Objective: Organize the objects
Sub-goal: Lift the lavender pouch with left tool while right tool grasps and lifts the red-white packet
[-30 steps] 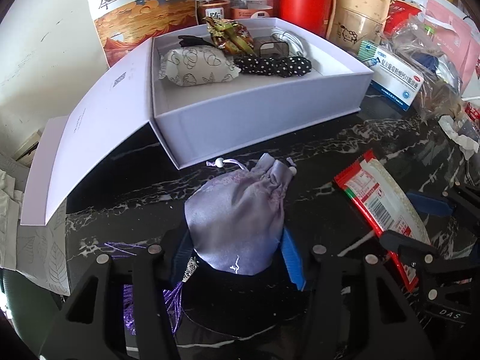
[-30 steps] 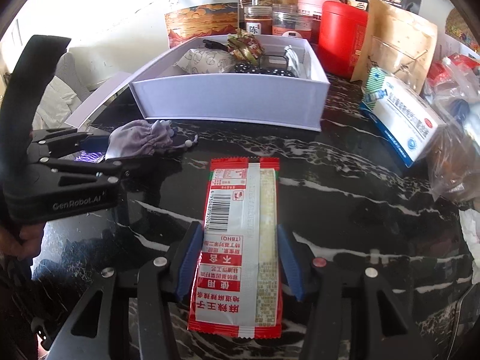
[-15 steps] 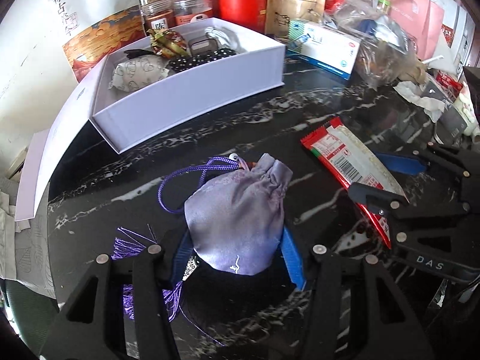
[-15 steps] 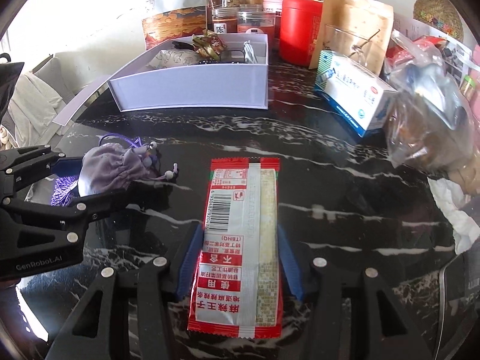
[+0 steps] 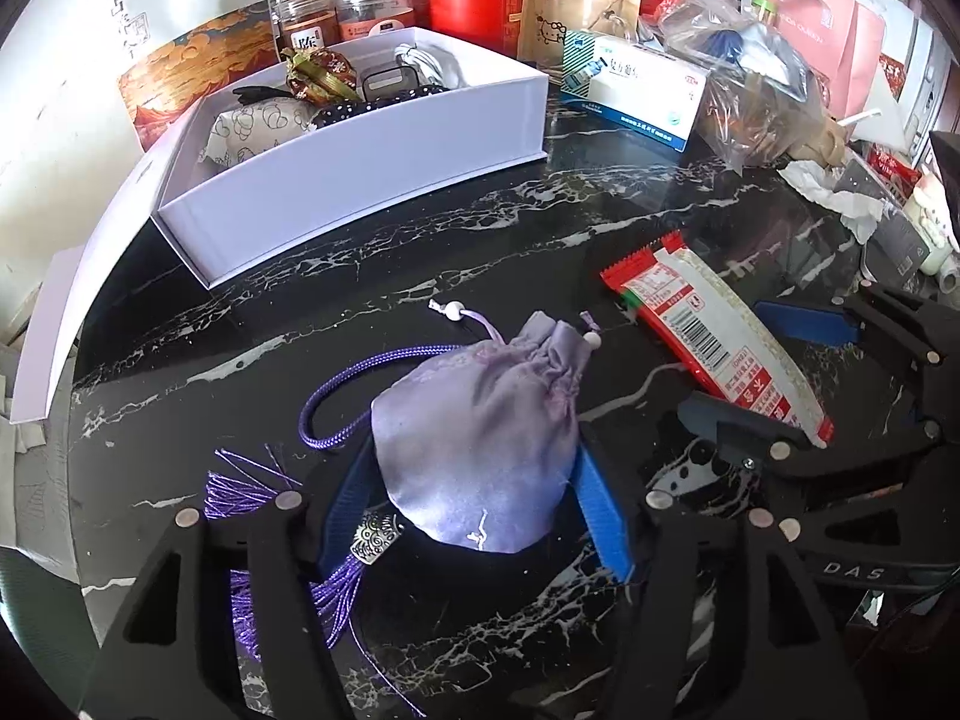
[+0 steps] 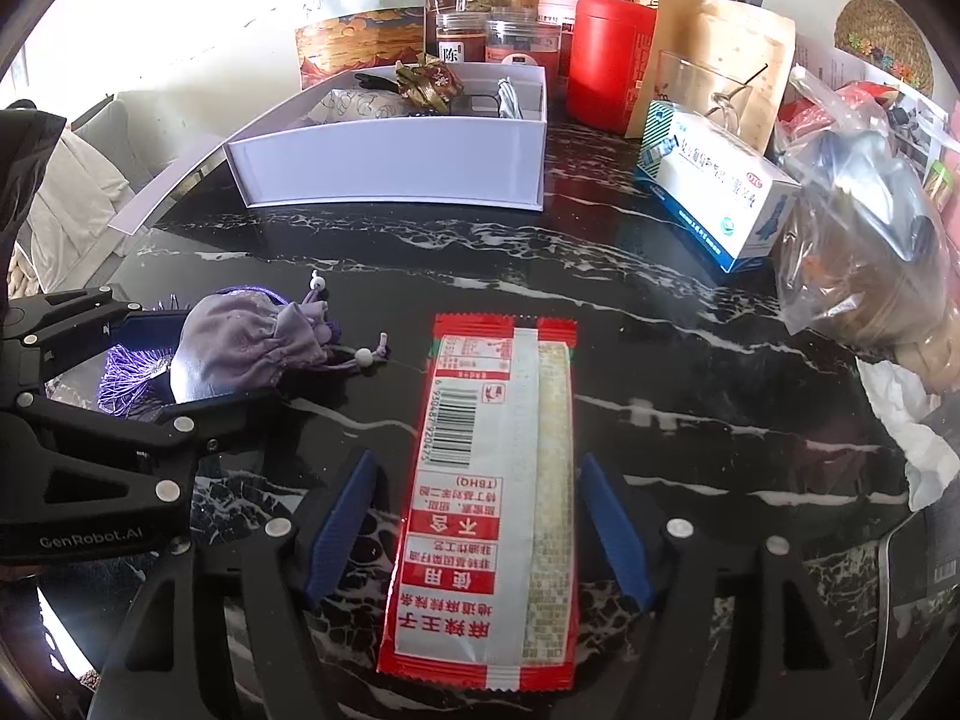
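Pouch (image 5: 480, 456), soft and light, lies on the counter (image 5: 540, 240) between the left tool's (image 5: 474, 504) just-opened pads; pinch its belly. Slippery packet (image 6: 486, 480) lies loose between the right tool's (image 6: 477, 534) just-parted pads.

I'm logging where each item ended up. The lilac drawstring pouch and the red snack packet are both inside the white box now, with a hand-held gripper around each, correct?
Not quite: neither is in the white box. The right wrist view shows the lilac drawstring pouch and the red snack packet lying on the black marble table in front of the box. The rest holds: the left hand-held gripper and the right hand-held gripper each straddle one.
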Action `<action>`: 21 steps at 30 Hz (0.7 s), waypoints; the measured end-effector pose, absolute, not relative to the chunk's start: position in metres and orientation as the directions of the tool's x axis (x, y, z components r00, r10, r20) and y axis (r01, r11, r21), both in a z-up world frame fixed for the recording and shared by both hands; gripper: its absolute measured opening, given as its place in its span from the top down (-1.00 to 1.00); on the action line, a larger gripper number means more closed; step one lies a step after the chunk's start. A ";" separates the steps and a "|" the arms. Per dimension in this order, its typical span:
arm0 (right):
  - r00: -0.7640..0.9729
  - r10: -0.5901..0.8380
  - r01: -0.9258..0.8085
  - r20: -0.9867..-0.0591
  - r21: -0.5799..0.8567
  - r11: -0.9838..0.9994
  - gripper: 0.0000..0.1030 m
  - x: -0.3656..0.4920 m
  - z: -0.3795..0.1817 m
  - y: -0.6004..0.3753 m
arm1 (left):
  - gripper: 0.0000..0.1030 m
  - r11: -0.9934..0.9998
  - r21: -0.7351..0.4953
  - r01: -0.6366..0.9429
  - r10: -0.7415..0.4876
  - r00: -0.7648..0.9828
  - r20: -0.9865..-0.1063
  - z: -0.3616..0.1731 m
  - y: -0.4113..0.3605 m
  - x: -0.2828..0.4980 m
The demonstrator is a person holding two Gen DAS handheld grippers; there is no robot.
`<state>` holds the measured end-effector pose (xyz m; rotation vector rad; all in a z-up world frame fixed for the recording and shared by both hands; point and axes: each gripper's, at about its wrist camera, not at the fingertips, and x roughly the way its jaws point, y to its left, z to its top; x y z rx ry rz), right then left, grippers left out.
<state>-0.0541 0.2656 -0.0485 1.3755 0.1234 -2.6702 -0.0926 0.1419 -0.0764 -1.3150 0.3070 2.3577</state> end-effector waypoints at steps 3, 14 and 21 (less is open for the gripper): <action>-0.575 -0.088 0.164 -0.813 -0.009 -0.986 -0.38 -0.055 -0.049 0.266 | -0.25 -0.889 -0.017 -0.457 0.259 -0.472 -0.843 -0.078 0.140 -0.093; -0.599 -0.107 0.182 -0.794 -0.005 -0.983 0.06 -0.053 -0.047 0.266 | -0.03 -0.906 -0.036 -0.422 0.264 -0.495 -0.827 -0.077 0.136 -0.093; -0.592 -0.121 0.170 -0.797 0.023 -0.985 0.11 -0.053 -0.044 0.270 | 0.01 -0.905 -0.081 -0.419 0.287 -0.456 -0.843 -0.074 0.134 -0.096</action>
